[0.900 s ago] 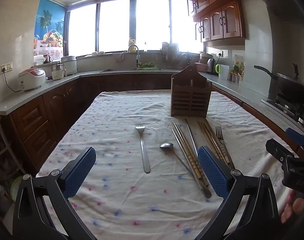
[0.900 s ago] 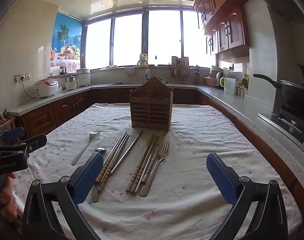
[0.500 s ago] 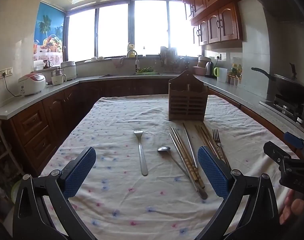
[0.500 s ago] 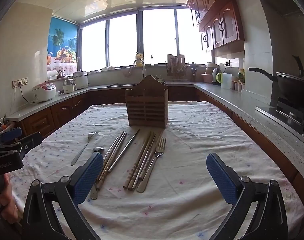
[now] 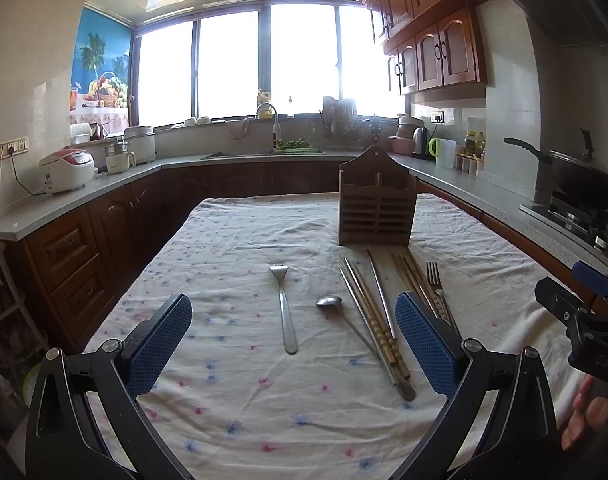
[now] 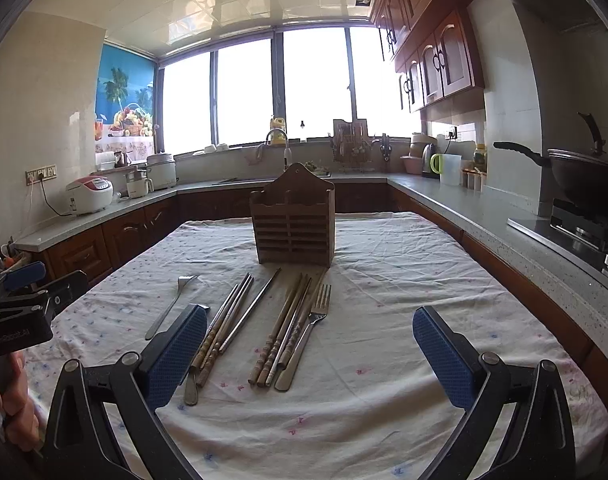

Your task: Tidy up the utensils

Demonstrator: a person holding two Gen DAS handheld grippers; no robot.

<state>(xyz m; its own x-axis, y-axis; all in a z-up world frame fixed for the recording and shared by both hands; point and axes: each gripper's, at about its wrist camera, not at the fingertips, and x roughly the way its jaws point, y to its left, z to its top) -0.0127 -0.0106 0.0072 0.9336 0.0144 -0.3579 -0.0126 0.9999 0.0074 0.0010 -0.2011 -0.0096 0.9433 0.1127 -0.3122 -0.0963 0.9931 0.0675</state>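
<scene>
In the right wrist view, the left blue pad [image 6: 176,354] covers most of the spoon [image 6: 191,390], at about 8 o'clock. In the left wrist view, the right blue pad [image 5: 425,346] hides the handle of the fork [image 5: 433,276] at 4 o'clock. The inside of the wooden holder [image 6: 292,224] cannot be seen. The tabletop [image 5: 264,420] is cut off by the bottom edge.

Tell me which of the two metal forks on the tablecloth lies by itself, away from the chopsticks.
The left metal fork, lying alone on bare cloth left of the small spoon. The other fork lies right against the right-hand chopstick bundle.
</scene>
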